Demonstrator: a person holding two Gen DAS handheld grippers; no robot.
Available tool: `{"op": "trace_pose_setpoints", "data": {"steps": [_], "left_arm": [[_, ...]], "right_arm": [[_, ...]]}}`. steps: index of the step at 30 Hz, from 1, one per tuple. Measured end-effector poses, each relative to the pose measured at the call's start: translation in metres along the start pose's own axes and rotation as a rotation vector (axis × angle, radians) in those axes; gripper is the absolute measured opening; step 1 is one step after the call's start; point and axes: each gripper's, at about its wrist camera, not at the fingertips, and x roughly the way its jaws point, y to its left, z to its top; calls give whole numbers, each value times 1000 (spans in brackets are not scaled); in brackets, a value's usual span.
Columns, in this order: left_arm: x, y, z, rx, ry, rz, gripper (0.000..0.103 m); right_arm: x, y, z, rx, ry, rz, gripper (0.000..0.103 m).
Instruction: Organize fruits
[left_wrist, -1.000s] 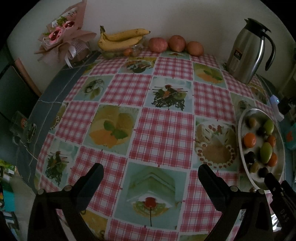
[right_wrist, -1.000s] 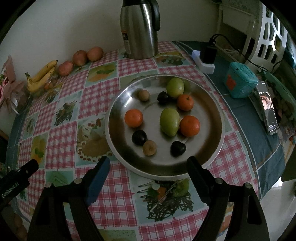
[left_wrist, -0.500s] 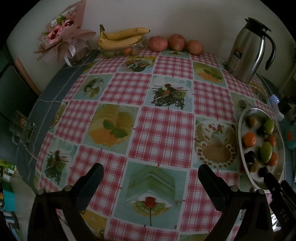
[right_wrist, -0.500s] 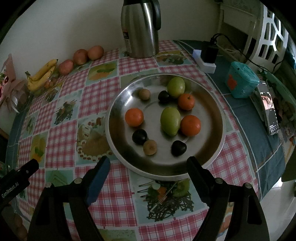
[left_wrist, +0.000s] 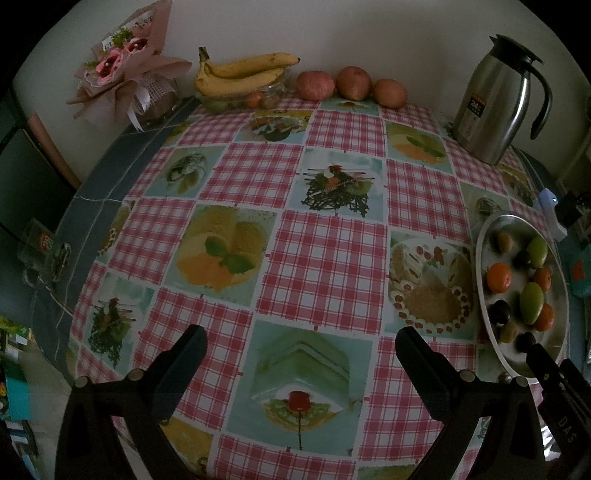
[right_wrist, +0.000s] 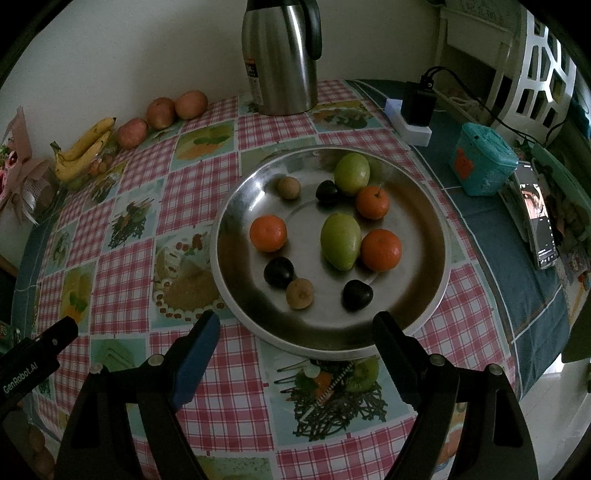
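Dim daylight is falling on a round worktop (left_wrist: 325, 266) draped in a glossy checked cloth printed with dessert and salad pictures, a white wall rising behind it. Both claws are hanging low over the near edge, each spread wide and gripping nothing: the left claw (left_wrist: 301, 363) over bare cloth, the right claw (right_wrist: 295, 345) just short of a shallow, mirror-bright steel tray (right_wrist: 236, 254).

Nine small fruits are sitting loose and mixed on that tray: three dimpled oranges (right_wrist: 268, 233), two smooth, egg-shaped green fruits (right_wrist: 340, 240), three glossy near-black plums (right_wrist: 279, 272) and two dull brown, rough-skinned rounds (right_wrist: 299, 293). Kinds are lying scattered among one another, not grouped.

Along the wall, a curved bunch of bananas (left_wrist: 240, 75) is resting on a clear dish of small fruit, with three matte reddish apples (left_wrist: 316, 85) lined up just beside it. A brushed-steel jug (left_wrist: 495, 107) with a black handle is standing at the far right, and a paper-wrapped bouquet (left_wrist: 122, 81) at the far left.

Whether the mixed tray is awaiting sorting, or is itself where fruit is being gathered while bananas and apples are waiting their turn, is not settled by this view.
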Motion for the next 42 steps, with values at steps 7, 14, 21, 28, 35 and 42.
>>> {"op": "trace_pose_setpoints", "data": {"steps": [7,14,21,28,35,42], "left_arm": [[1,1,1,-1,6,-2,103],[2,2,0,-7,14,-2,103],[2,2,1,-2,16,-4,103],[1,2,1,-2,17,-6,103],[1,2,1,-7,11,-6,103],[-2,3,2,-1,-4,-14,103]], "right_arm": [[1,0,0,-2,1,1,85],[1,1,0,-2,2,-1,85],[2,0,-1,-6,5,0,85],[2,0,-1,-6,6,0,85],[3,1,-1,-7,10,-2,85],[4,0,-1,-8,14,2,85]]}}
